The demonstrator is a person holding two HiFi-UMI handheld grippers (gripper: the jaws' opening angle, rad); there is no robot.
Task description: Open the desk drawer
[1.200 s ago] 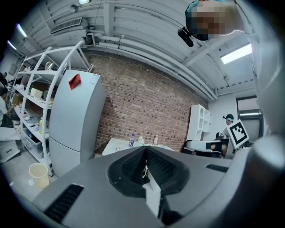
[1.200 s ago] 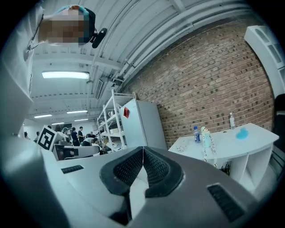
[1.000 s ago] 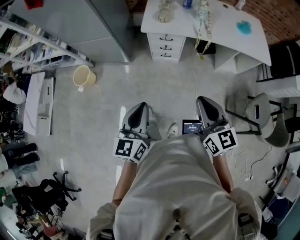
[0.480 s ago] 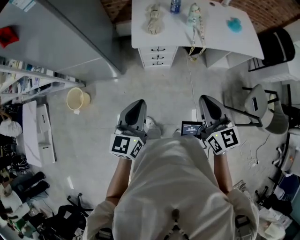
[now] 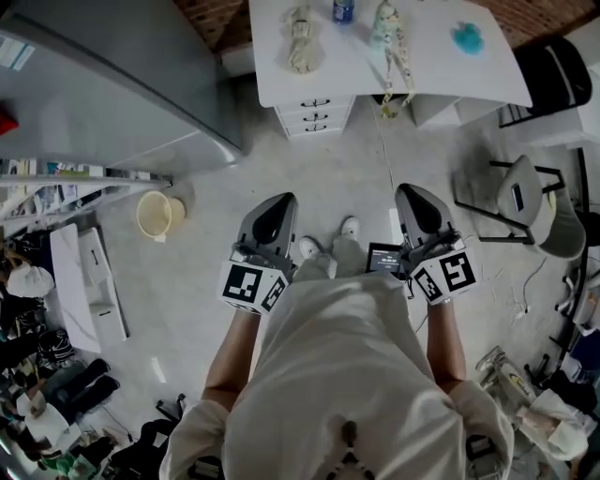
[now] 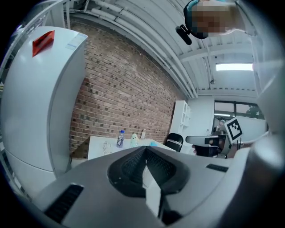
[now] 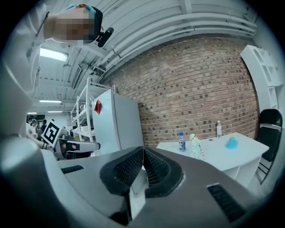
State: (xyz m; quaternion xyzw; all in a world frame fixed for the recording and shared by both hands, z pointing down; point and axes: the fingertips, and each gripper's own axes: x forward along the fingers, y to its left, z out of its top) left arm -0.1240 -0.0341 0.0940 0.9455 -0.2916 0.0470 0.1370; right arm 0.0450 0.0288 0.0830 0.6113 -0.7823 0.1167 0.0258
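Note:
The white desk (image 5: 431, 70) stands across the floor at the top of the head view, with a stack of three shut drawers (image 5: 314, 115) under its left end. My left gripper (image 5: 278, 202) and right gripper (image 5: 413, 193) are held side by side in front of the person, well short of the desk and pointing toward it. Both are shut with nothing between the jaws. The left gripper view shows its closed jaws (image 6: 145, 155) and the desk (image 6: 103, 146) far off. In the right gripper view the shut jaws (image 7: 142, 153) point left of the desk (image 7: 225, 156).
On the desk are a bottle (image 5: 343, 11), two toy figures (image 5: 389, 33) and a blue object (image 5: 468, 39). A grey fridge (image 5: 122, 84) stands at the left, a beige bucket (image 5: 155, 214) on the floor below it. Chairs (image 5: 520, 202) stand at the right, shelving and clutter at the left.
The person has stepped forward with both shut grippers. The desk and drawers have shifted left and nearer in the head view, and the bucket has slid back toward the person.

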